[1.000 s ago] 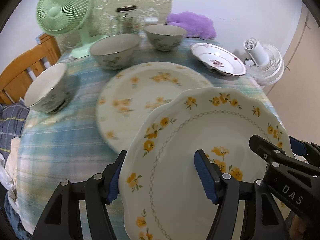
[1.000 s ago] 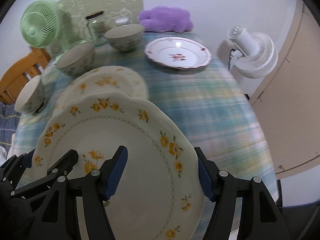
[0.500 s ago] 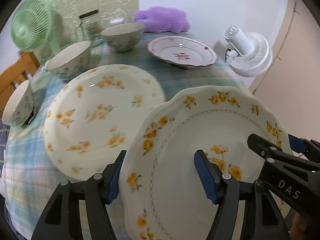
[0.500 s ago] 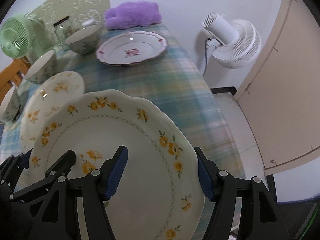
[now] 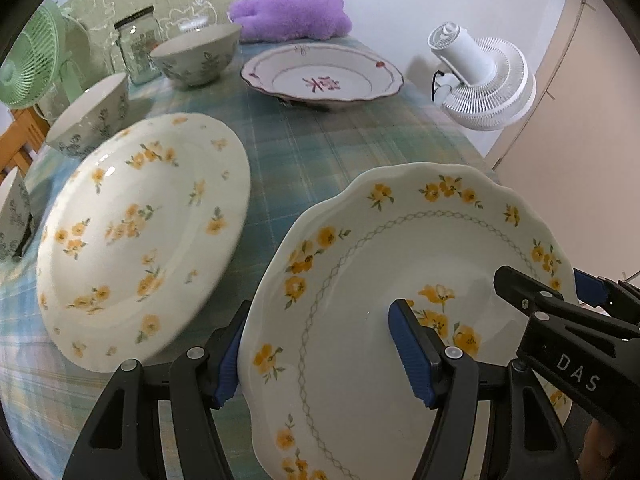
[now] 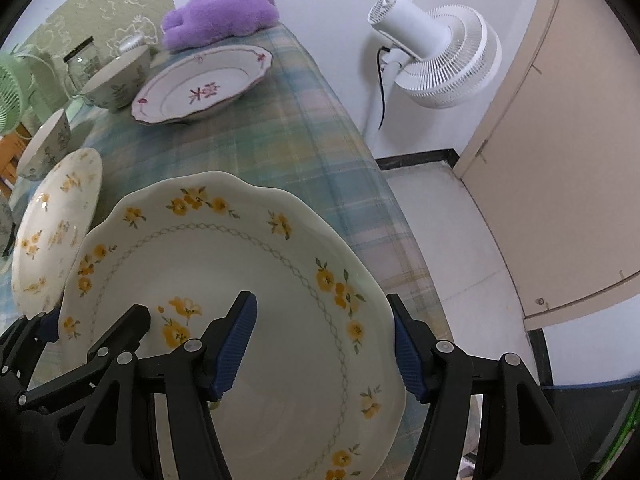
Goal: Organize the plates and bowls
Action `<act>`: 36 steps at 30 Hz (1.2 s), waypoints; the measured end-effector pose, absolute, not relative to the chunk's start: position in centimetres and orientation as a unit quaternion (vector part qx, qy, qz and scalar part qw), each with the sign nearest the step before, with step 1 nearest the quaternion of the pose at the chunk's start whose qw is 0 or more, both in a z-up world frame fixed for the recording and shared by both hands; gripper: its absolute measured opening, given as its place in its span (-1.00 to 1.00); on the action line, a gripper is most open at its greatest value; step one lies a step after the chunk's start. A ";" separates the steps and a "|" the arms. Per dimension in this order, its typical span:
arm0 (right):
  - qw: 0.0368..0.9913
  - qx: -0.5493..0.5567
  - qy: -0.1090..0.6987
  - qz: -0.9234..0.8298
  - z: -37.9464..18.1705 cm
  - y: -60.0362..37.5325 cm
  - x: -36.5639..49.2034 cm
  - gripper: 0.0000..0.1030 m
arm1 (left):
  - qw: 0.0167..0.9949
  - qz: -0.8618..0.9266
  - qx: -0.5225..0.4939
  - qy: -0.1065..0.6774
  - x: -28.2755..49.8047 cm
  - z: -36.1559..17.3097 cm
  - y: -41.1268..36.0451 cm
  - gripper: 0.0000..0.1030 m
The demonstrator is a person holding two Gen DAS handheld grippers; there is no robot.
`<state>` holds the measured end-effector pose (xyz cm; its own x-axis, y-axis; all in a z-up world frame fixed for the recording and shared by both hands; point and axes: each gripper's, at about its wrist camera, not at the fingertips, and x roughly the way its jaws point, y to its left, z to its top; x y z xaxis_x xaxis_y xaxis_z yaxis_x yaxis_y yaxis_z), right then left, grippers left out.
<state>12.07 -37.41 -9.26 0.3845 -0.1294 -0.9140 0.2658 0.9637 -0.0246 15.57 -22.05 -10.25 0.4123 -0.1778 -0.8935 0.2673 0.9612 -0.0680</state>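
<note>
so both grippers are on the same scalloped plate (image 5: 400, 280), the one with the yellow flowers and the lattice ring. the left gripper (image 5: 320, 352) has its jaws pinching the plate's left rim, one pad under the edge and one on the inside face. the right gripper (image 6: 324, 340) is doing the same on the right rim, jaws pinching it too. the plate is up in the air, tilted a bit, not touching the worktop (image 5: 304, 152).

what changed over the last second: the whole view has swung to the right. the round plate (image 5: 140, 232) with the scattered yellow flowers used to sit partly behind the held one, now it's off to the left with a strip of cloth showing between them. the white fan (image 6: 436, 52) and the floor have come way more into the right view. my read is the plate is being carried along the near right side of the worktop and hasn't been stacked yet.

room wise: the right edge of the worktop is just beside the held plate, and past it is only floor, so drifting further right is a bad idea. open cloth sits in the middle, between the round plate and the red-flower plate (image 5: 320, 80) at the back. the bowls (image 5: 196, 60) are well apart on the far left.
</note>
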 end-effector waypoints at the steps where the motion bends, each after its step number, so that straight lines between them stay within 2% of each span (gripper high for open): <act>1: 0.828 0.063 0.544 -0.119 -9.4 -37.5 12.2 0.32 | 0.838 -0.131 0.042 0.528 15.6 -10.4 -22.1 0.34; 12: 0.821 0.049 0.559 -0.102 -10.5 -37.7 13.5 0.35 | 0.844 -0.107 0.066 0.521 16.0 -10.5 -22.8 0.36; 18: 0.831 0.058 0.544 -0.104 -9.5 -37.7 12.9 0.36 | 0.854 -0.112 0.063 0.505 15.5 -9.2 -21.9 0.52; 21: 0.836 0.061 0.534 -0.112 -8.6 -37.4 12.6 0.41 | 0.854 -0.129 0.072 0.499 15.0 -8.3 -21.5 0.70; 36: 0.877 0.042 0.474 -0.071 -4.0 -28.4 11.2 0.44 | 0.871 -0.129 0.078 0.468 13.3 -5.1 -13.9 0.71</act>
